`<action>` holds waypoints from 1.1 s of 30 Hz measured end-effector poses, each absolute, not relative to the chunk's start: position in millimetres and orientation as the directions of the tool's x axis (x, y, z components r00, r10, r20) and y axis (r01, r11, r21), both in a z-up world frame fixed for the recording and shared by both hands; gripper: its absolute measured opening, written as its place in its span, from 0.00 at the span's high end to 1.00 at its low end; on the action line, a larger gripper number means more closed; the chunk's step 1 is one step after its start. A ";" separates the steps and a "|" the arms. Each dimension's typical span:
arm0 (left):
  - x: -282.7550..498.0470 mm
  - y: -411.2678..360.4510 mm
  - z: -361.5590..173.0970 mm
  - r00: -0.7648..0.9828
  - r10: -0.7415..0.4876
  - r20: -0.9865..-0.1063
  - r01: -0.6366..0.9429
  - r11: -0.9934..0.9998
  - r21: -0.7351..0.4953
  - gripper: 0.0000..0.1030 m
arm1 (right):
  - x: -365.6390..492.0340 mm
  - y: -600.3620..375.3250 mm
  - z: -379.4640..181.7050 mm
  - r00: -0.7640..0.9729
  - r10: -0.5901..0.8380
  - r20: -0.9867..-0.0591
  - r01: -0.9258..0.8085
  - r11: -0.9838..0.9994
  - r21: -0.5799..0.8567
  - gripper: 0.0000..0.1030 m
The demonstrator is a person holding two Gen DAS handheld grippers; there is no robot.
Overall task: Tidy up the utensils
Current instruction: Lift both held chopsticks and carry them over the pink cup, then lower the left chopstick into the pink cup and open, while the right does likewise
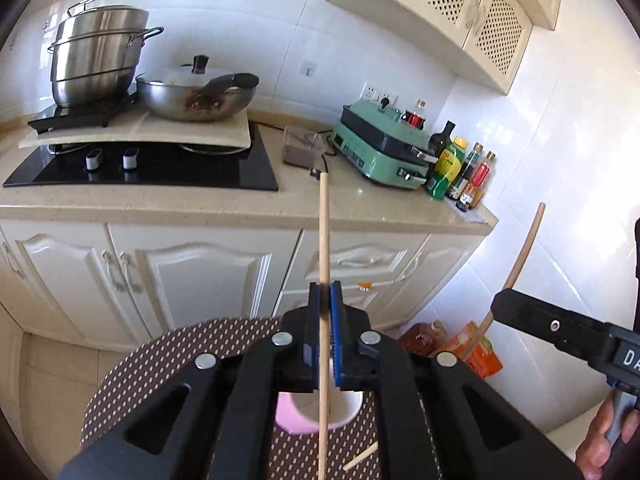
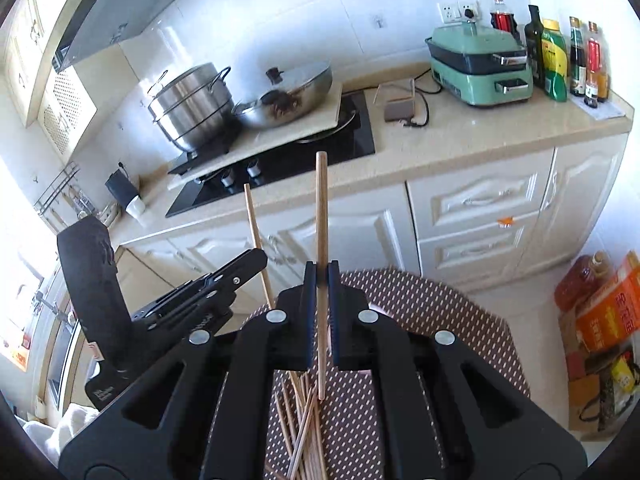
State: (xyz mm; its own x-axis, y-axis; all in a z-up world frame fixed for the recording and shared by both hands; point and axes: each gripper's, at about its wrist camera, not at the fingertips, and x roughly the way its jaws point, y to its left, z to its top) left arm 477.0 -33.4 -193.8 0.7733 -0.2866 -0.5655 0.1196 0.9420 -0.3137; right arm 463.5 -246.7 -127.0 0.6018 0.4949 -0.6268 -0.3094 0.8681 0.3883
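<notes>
Mid-transfer: left tongs (image 1: 325, 300) and right tongs (image 2: 321, 280) each clamped on an upright chopstick (image 1: 324, 232) above the tabletop (image 2: 420, 304), spares (image 2: 300, 420) heaped near its front edge; next, lowering into the cup (image 1: 344, 408).

Left black plastic two-finger tool (image 1: 325, 296): blue ribbed pads (image 1: 337, 344), four round silver screws seen on linkage arms. Right black plastic two-finger tool (image 2: 321, 276): matching build, white lettering on side, bare skin of hand (image 1: 606, 436) seen at grip.
</notes>
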 end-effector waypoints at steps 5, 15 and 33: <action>502.2 -45.8 -188.8 0.803 -0.276 -0.528 0.108 0.939 -0.327 0.95 | 484.1 -255.7 -123.2 0.625 0.484 -0.612 -0.305 0.873 0.380 0.94; 531.2 -65.4 -218.1 0.815 -0.205 -0.543 0.064 0.962 -0.266 0.95 | 508.0 -253.4 -152.9 0.623 0.454 -0.636 -0.311 0.891 0.331 0.94; 519.3 -55.0 -268.9 0.695 -0.192 -0.693 0.036 0.972 -0.233 0.95 | 509.4 -249.3 -214.8 0.517 0.452 -0.727 -0.289 0.892 0.348 0.94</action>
State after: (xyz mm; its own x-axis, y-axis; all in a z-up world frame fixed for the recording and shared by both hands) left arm 519.3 -55.0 -268.9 0.6954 -0.1918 -0.6925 0.0365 0.9719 -0.2326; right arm 509.4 -249.3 -214.8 0.5169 0.4517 -0.7272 -0.2894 0.8916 0.3482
